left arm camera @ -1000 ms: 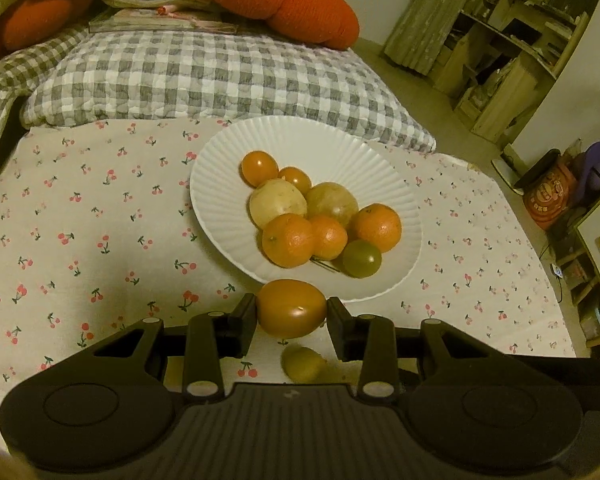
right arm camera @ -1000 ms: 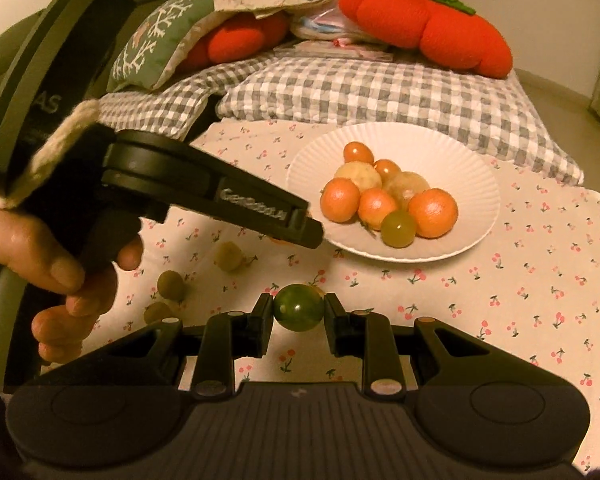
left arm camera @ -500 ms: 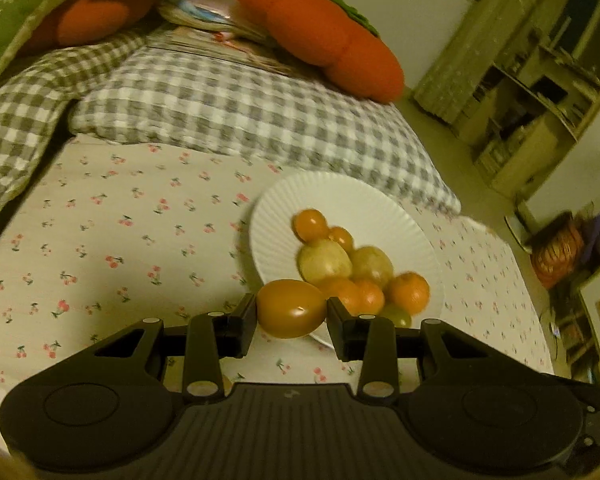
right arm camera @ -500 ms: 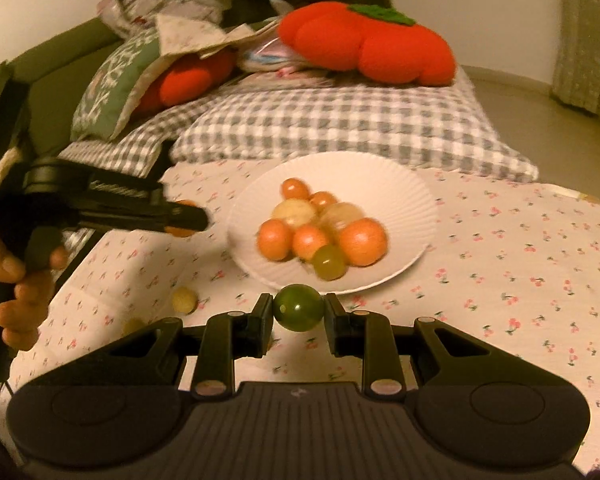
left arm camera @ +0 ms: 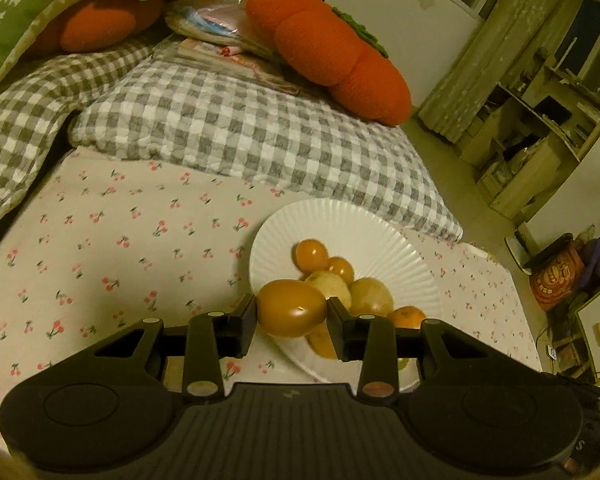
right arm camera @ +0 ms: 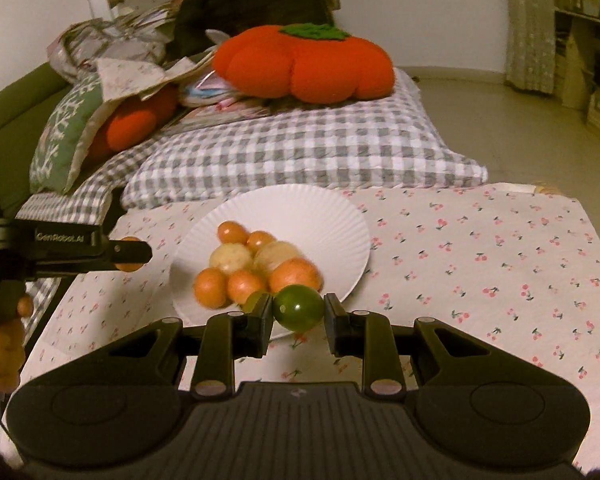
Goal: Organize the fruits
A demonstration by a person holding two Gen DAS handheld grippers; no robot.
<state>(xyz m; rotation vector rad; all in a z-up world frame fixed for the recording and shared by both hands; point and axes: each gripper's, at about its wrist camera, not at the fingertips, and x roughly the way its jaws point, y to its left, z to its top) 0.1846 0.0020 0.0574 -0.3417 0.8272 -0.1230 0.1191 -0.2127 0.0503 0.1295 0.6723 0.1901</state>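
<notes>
In the left wrist view, the left tongs (left arm camera: 291, 314) are closed on an orange tomato (left arm camera: 291, 313), which sits between the two pads just above the near edge of the white plate (left arm camera: 396, 252). In the right wrist view, the right tongs (right arm camera: 299, 313) are closed on a small green tomato (right arm camera: 299, 307), held over the near rim of the same plate (right arm camera: 320, 216). The left tongs appear there also (right arm camera: 130, 254), at the left side of the plate, with the orange tomato (right arm camera: 129, 266) partly hidden between the pads, and a hand (right arm camera: 4, 344) holds the handle.

On the plate lies a heap of fruits: some orange ones (right arm camera: 210, 287) in the front, two pale yellow ones (right arm camera: 232, 258) behind them, and two small orange tomatoes (right arm camera: 233, 233) at the far end. They touch each other.

The plate stands on a white sheet with cherry print (right arm camera: 480, 264), which covers the bed. Farther away lies a grey checked pillow (right arm camera: 300, 152), and on it rests a big orange plush pumpkin (right arm camera: 302, 64). At the left there is a green cushion (right arm camera: 64, 128). Beyond the bed, on the right, wooden shelves (left arm camera: 540, 120) stand by the wall.
</notes>
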